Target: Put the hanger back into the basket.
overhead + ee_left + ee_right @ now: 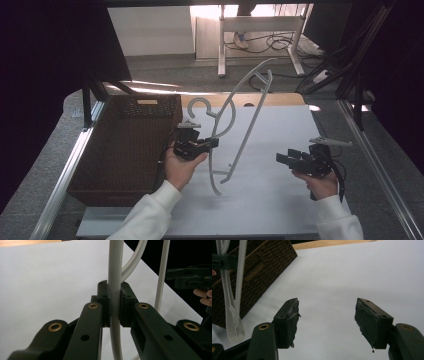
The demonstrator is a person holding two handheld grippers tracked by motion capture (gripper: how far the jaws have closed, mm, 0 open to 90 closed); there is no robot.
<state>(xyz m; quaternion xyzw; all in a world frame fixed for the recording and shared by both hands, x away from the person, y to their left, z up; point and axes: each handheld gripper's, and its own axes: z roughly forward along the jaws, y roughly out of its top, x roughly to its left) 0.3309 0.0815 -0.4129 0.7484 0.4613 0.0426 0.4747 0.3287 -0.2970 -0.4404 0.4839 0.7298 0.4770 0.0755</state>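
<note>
- Above the white mat (pixel 280 150): the left gripper (pixel 212 144) clamps a white hanger (pixel 250 120), lifted and tilted beside the wicker basket (pixel 125 145).
- Left gripper view: both pads (pixel 125 302) pinch one hanger rod.
- Right gripper view: the right gripper (pixel 327 320) has its jaws apart over bare mat, pad edges ragged.

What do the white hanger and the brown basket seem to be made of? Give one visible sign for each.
Hanger: probably moulded plastic, smooth with a slight sheen; its rods are thin, rounded and evenly white where the left tool clamps one. Coated metal cannot be ruled out.

Basket: woven fibre, perhaps rattan or wicker, matt dark brown; a regular braided texture shows on its wall in the right gripper view.
</note>
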